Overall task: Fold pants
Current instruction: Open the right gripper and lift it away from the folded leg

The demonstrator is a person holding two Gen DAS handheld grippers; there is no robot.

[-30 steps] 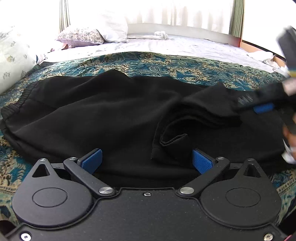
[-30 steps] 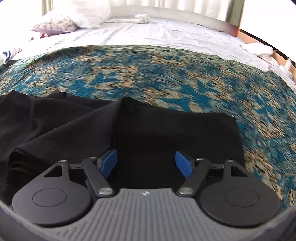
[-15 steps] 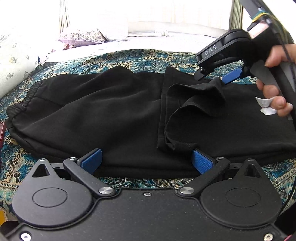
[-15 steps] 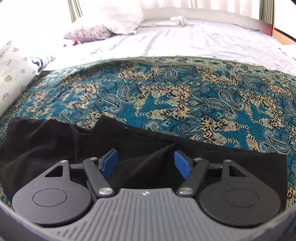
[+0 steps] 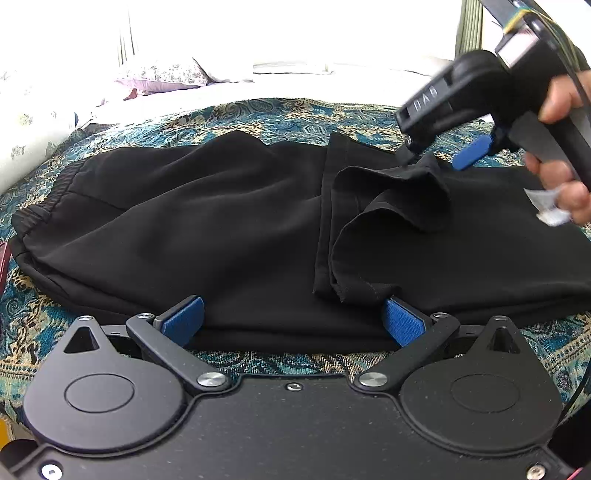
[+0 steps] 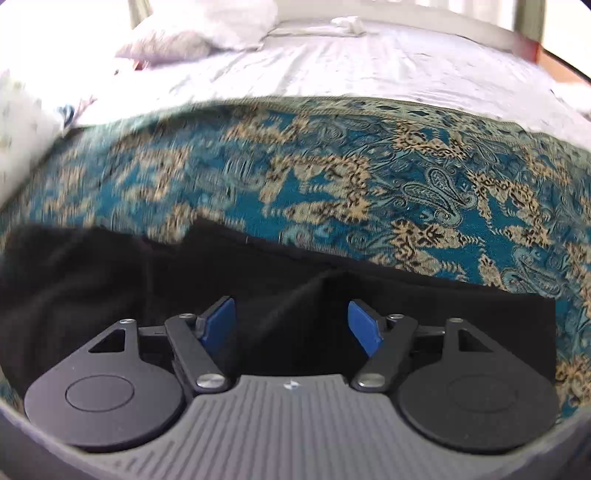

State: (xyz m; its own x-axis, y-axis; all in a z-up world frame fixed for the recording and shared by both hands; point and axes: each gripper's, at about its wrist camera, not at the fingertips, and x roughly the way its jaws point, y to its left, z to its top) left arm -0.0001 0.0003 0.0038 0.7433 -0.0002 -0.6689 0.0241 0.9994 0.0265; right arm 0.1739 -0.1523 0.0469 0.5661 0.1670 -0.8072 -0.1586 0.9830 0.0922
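Black pants (image 5: 207, 229) lie flat across the patterned bedspread (image 5: 280, 114), waistband at the left. One leg end (image 5: 373, 221) is folded back over the middle, its hem loose and rumpled. My left gripper (image 5: 291, 321) stands open at the pants' near edge, its right pad (image 5: 402, 321) against the hem's near corner. A hand holds my right gripper (image 5: 439, 151) just above the hem's raised far corner. In the right wrist view the right gripper (image 6: 291, 321) is open, with a ridge of black cloth (image 6: 295, 295) between the pads and neither pad pressing on it.
Beyond the bedspread (image 6: 369, 177) runs a white sheet (image 6: 369, 62) with pillows (image 5: 162, 74) at the far left. A folded white cloth (image 6: 347, 24) lies near the headboard. A hand (image 5: 565, 184) on the right gripper's handle also holds a white scrap.
The right gripper rose and drew back from the right edge to above the folded hem. The leg end now lies flatter on the pants. My left gripper has stayed put.
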